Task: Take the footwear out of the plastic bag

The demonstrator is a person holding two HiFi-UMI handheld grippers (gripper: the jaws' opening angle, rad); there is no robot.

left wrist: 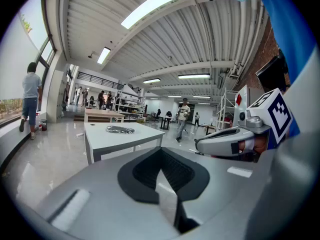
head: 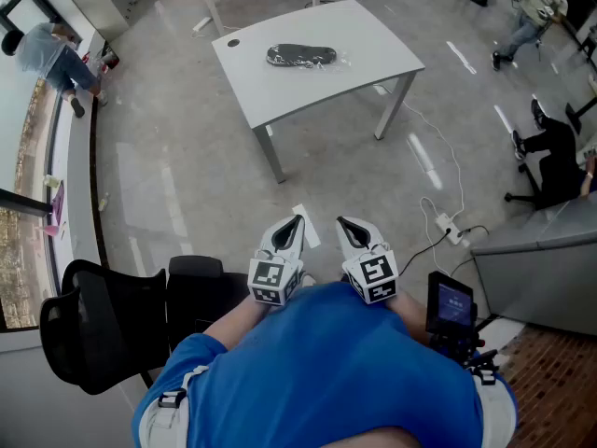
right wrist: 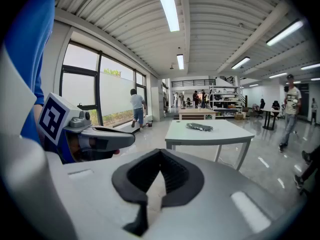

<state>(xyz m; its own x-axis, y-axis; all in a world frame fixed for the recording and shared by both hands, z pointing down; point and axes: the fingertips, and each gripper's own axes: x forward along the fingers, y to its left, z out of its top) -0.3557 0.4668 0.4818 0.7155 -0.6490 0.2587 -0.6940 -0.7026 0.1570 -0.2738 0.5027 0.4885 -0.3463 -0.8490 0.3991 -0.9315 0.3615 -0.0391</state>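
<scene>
bagged footwear (head: 301, 57) on table (head: 373, 45), well beyond left tongs (head: 297, 221), right tongs (head: 343, 223)

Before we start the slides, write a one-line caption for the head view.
Left gripper and right gripper, both shut and empty, hang well short of the white table where the bagged footwear lies.

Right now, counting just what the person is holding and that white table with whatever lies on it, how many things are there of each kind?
hand-held grippers: 2 (left hand-held gripper, right hand-held gripper, both shut and empty)
white table: 1
plastic bag with dark footwear inside: 1
Total: 4
</scene>
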